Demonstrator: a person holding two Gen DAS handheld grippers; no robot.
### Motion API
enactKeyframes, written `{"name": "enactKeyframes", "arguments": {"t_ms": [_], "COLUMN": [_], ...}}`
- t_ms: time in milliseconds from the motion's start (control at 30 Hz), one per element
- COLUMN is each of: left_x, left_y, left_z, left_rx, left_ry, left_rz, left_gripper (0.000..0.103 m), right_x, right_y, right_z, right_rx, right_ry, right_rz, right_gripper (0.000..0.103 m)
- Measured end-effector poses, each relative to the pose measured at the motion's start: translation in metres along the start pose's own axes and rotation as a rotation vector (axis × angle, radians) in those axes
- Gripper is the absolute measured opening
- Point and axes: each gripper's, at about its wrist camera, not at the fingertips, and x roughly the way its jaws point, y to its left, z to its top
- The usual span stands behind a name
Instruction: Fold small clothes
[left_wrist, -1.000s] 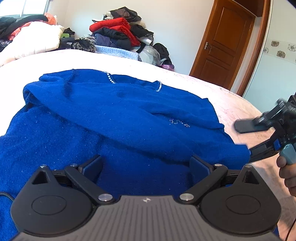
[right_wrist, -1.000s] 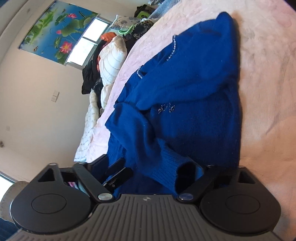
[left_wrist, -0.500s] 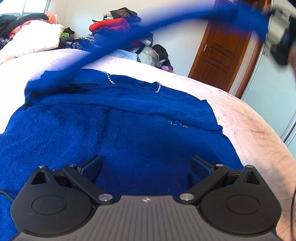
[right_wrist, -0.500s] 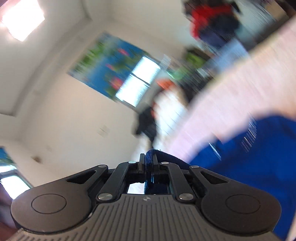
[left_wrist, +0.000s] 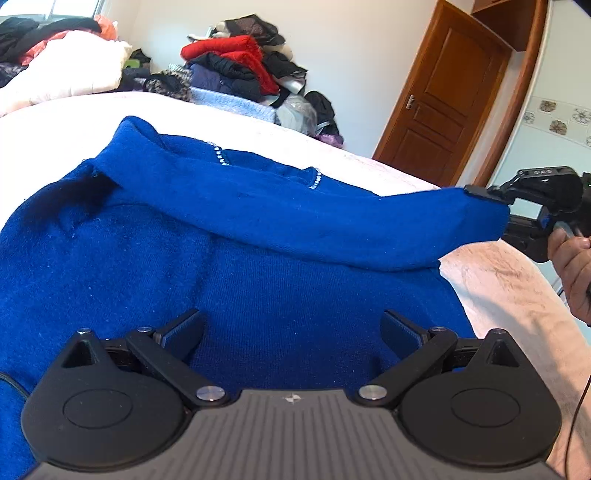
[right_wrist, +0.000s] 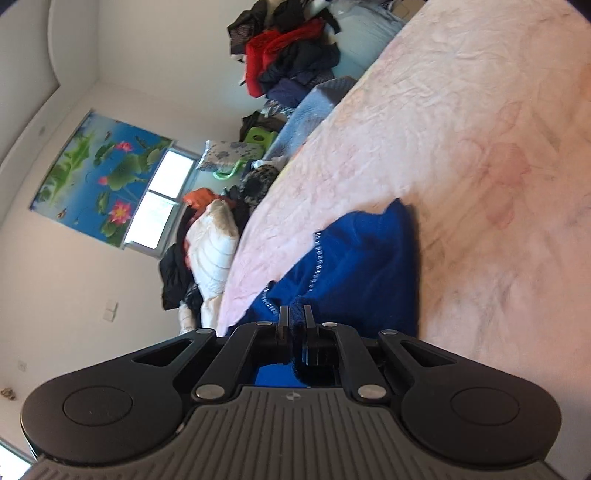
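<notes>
Left gripper (left_wrist: 291, 328), matte black plastic with ribbed grey housing, jaws spread wide, nothing between them, hovering over the hem area of the blue sweater (left_wrist: 258, 295). Sweater is a fuzzy knit, royal blue, lying flat on the pink crinkled bedspread (right_wrist: 461, 147), with small rhinestone trim at the neckline (left_wrist: 221, 157). One sleeve (left_wrist: 332, 225) is stretched taut across the chest toward the right, a soft rounded tube shape. Right gripper (right_wrist: 296, 321) is clamped tight on the sleeve's ribbed cuff, knit bunched between the flat pads; a hand (left_wrist: 576, 269) holds its handle. Beyond: messy clothes pile (left_wrist: 240, 70), panelled wooden door (left_wrist: 443, 118).
</notes>
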Motion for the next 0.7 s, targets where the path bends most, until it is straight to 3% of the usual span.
{"name": "enactKeyframes", "arguments": {"t_ms": [67, 200, 233, 300, 367, 467, 500, 533, 567, 633, 700], "left_x": [-0.007, -0.018, -0.015, -0.003, 0.015, 0.05, 0.055, 0.055, 0.054, 0.059, 0.061], "left_y": [0.003, 0.018, 0.026, 0.048, 0.074, 0.103, 0.107, 0.111, 0.113, 0.116, 0.114], "left_z": [0.016, 0.075, 0.089, 0.114, 0.125, 0.12, 0.113, 0.106, 0.1, 0.088, 0.077], "left_rx": [-0.037, -0.065, -0.079, -0.18, -0.298, -0.368, -0.364, -0.355, -0.343, -0.326, -0.266], "left_ry": [-0.021, -0.208, -0.23, -0.26, -0.232, -0.116, -0.105, -0.107, -0.12, -0.121, -0.163], "left_rz": [-0.025, -0.041, -0.033, 0.058, 0.08, 0.16, 0.184, 0.202, 0.224, 0.272, 0.293], "left_gripper": [0.103, 0.103, 0.103, 0.103, 0.103, 0.103, 0.103, 0.103, 0.103, 0.103, 0.103], "right_x": [-0.004, -0.026, -0.025, -0.024, -0.023, -0.019, -0.018, -0.017, -0.016, -0.003, 0.025], "right_y": [0.013, 0.023, 0.018, 0.006, 0.0, -0.008, -0.01, -0.009, -0.002, 0.026, 0.066], "right_z": [0.002, 0.01, 0.008, 0.002, -0.007, -0.011, -0.009, -0.007, -0.005, -0.004, -0.006], "right_rx": [-0.027, -0.032, -0.015, 0.024, 0.018, -0.071, -0.107, -0.153, -0.218, -0.405, -0.563], "right_ry": [0.001, -0.043, -0.034, -0.009, 0.01, 0.008, -0.007, -0.028, -0.057, -0.069, -0.021], "right_rz": [0.037, 0.137, 0.13, 0.104, 0.078, -0.136, -0.27, -0.398, -0.48, -0.502, -0.412], "right_gripper": [0.01, 0.01, 0.01, 0.01, 0.011, 0.017, 0.025, 0.048, 0.055, 0.053, 0.053]}}
